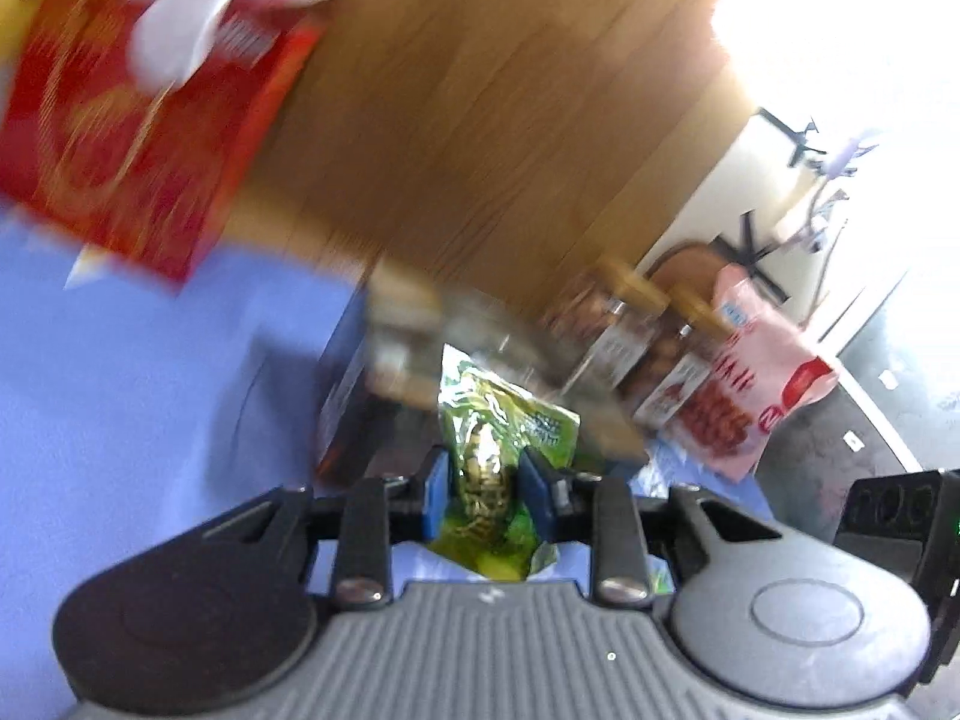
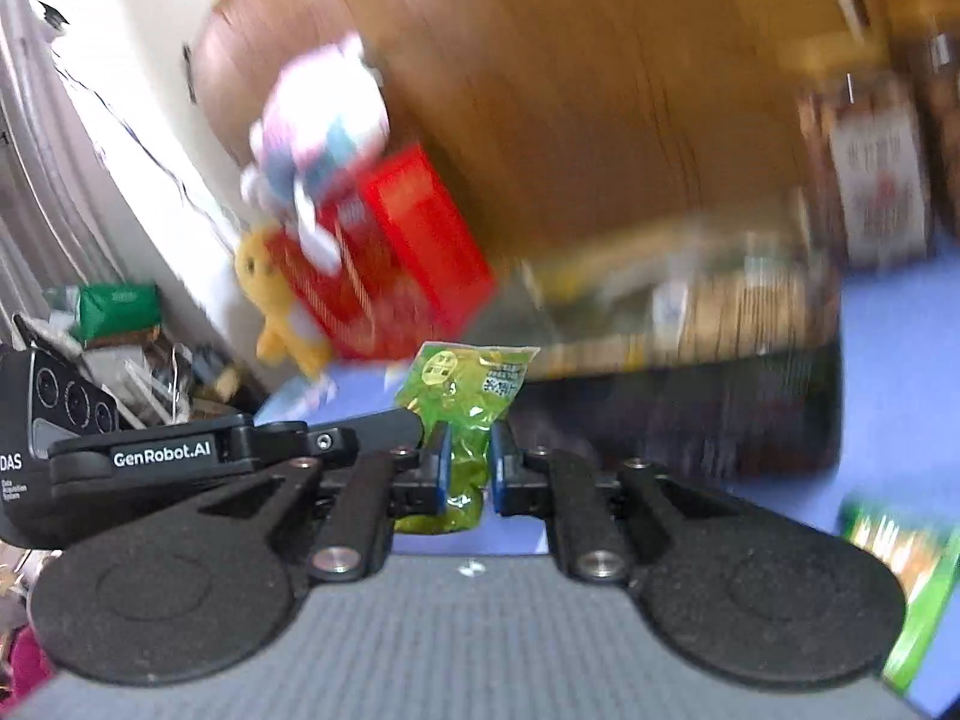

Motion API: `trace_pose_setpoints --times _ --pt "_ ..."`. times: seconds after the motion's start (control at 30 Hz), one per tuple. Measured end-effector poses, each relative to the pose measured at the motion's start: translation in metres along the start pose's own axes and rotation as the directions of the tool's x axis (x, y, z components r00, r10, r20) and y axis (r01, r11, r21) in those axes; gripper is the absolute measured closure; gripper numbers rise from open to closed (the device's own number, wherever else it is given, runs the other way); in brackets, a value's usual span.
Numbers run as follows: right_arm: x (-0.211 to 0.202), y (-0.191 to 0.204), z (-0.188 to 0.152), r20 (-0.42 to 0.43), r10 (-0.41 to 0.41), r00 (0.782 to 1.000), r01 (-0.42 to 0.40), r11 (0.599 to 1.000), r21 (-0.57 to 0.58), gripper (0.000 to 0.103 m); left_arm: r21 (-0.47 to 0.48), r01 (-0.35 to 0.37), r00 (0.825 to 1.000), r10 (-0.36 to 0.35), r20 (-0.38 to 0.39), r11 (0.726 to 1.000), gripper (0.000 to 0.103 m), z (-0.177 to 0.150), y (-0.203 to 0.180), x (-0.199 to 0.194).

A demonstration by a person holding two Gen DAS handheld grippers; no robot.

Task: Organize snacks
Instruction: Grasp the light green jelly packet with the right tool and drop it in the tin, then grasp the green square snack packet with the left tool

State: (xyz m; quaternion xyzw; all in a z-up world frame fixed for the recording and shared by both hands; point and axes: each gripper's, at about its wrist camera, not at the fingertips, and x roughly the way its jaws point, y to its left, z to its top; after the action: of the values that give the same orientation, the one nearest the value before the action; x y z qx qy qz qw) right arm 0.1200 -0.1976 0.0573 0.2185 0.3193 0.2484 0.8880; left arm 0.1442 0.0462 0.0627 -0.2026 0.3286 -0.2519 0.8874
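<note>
- Left gripper: both blue pads press against a green snack packet, which bulges above and below the clamp line. The jaws are closed on the packet's lower middle, so the packet stands upright between them with its printed upper edge clear ahead of the fingertips.
- Right gripper: the jaws are drawn in tight on a second green packet, pinching it to a narrow waist. Its sealed top flares out above and beyond the pads, and a small fold hangs below them.
- Judgement: each packet appears to be held at the waist so that the soft wrapper cannot slide out while it is carried.
- Both packets are off the blue surface and are borne entirely by the pads.
- Beyond the left jaws, to their right, stand labelled jars and a pink bag; to their upper left is a red box.
- Beyond the right jaws, to their left, the same red box leans beside a yellow plush toy. A dark tray or bin sits ahead and to the right; blur prevents confirming its contents.
- Judgement: sorting is under way, and neither green packet is yet set down with like items.
- Risk: heavy blur suggests fast movement, and thin wrappers may slip or crumple.
</note>
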Motion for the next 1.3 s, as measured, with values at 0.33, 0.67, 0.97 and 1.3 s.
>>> trace_pose_setpoints --times 0.33,0.67,0.97,1.3 --pt "0.067 -0.031 0.045 -0.009 -0.123 0.992 0.123 0.991 -0.052 0.081 0.128 -0.221 0.975 0.224 -0.006 0.967 0.068 0.051 -0.006 0.086" --pt "-0.055 -0.063 0.028 0.171 -0.147 0.974 0.141 0.989 0.049 0.07 0.098 -0.124 0.99 0.116 0.084 0.987 0.066 0.032 -0.024 0.01" --pt "-0.121 -0.109 -0.058 0.051 -0.232 0.971 0.209 0.938 0.277 0.068 0.124 0.063 0.961 -0.027 -0.275 0.99 0.066 -0.048 -0.084 0.087" --pt "-0.091 -0.07 -0.079 -0.05 -0.284 0.958 0.279 0.956 -0.086 0.064 0.125 0.06 0.93 -0.01 -0.368 0.99 0.074 -0.086 -0.101 0.117"
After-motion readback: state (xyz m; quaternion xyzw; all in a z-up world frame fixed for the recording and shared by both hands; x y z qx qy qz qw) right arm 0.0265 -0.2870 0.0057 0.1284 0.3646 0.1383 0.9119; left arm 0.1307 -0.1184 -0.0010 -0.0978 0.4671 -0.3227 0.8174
